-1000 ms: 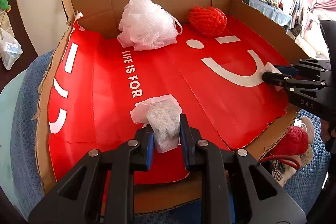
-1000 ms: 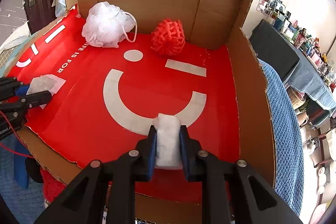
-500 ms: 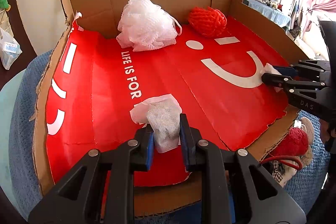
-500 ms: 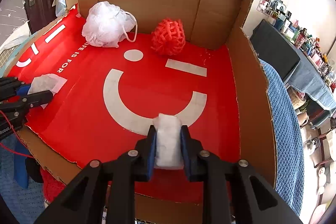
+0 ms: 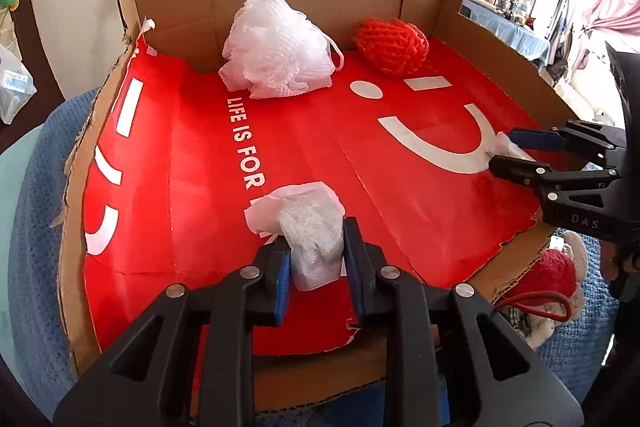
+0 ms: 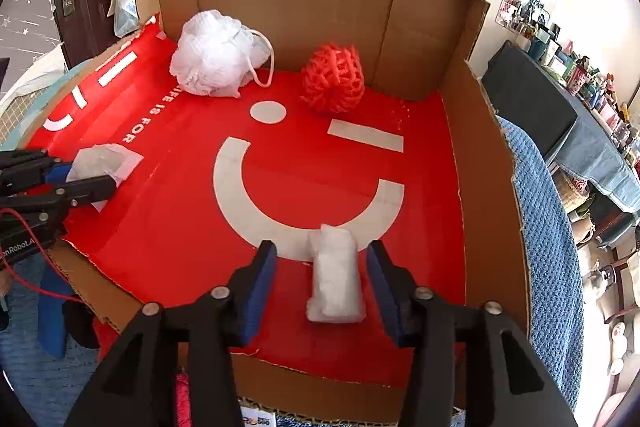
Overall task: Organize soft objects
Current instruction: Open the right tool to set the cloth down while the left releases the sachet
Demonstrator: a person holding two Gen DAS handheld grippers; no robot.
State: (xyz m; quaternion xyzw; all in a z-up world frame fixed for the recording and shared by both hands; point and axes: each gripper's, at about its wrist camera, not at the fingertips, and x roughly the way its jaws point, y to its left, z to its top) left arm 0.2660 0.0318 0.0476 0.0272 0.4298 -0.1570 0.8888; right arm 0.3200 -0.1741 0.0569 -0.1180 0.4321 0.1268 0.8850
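**Both grippers releasing on red tray**

Right gripper (image 6: 322, 267): jaws opening, pads clear of white foam wad (image 6: 335, 277), lying free on red tray floor (image 6: 168, 239) over the white smile arc. Left gripper (image 5: 316, 259): narrow, jaws opening, pads touching white mesh wad (image 5: 310, 227) near front edge. White loofah (image 5: 276, 47) and red net ball (image 5: 392, 45) at back wall.

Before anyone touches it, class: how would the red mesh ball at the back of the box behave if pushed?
The red mesh ball looks round, so it would probably roll. Its open lattice suggests it is light and squashy. The cardboard wall just behind would likely stop it.
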